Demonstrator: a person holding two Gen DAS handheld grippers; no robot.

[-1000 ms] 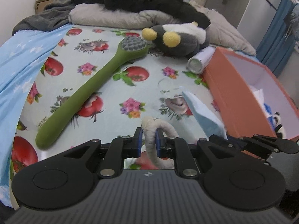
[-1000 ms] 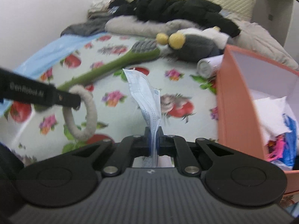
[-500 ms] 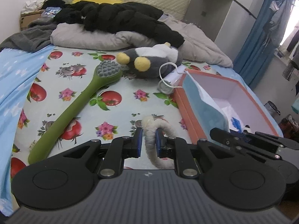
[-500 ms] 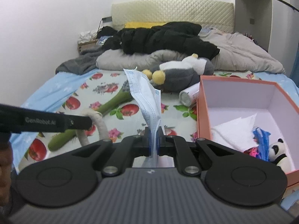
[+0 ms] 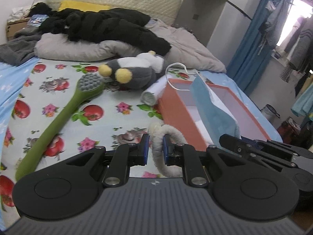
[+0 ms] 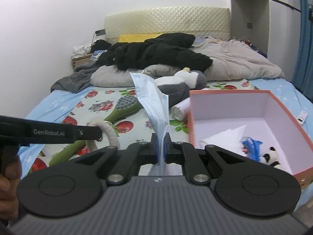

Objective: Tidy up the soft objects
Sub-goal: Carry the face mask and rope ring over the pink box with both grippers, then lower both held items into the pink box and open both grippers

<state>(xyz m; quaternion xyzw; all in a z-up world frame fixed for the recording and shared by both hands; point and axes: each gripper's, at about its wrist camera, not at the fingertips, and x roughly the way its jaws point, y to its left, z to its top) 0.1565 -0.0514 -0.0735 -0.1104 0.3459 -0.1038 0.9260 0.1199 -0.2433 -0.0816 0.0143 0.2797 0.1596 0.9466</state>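
The jaws of the left gripper [image 5: 156,148] are closed narrowly on a cream fabric ring [image 5: 166,146], which is pinched at one side so that the loop hangs below the pads. The jaws of the right gripper [image 6: 160,146] are pressed almost together on a thin blue face mask [image 6: 152,99], gripped at its lower end so that it stands up above the fingers. Both soft items are held clear of the bedsheet [image 5: 109,115], apparently so they can be carried to the open orange box [image 6: 252,105].

The box is taken as the landmark. It is seen resting on the bed, its lid off and its pale interior exposed. Inside it, a folded white cloth [image 6: 223,137], a blue item [image 6: 251,145] and a small panda toy [image 6: 271,157] are already lying. The mask is held just left of the box's near corner; the ring is held further left, away from the box.

Just beyond the box's far left corner, a white roll [image 5: 153,93] is lying on the sheet, and behind it a grey and white plush toy [image 5: 135,70] with yellow pompoms. Well left of the box, a long green brush [image 5: 64,115] is laid diagonally. Further back, a grey duvet [image 5: 82,49] and a black garment [image 5: 109,27] are heaped.

Nothing is seen blocking the box's open top. The box's tall near wall would probably have to be cleared before either item is released.
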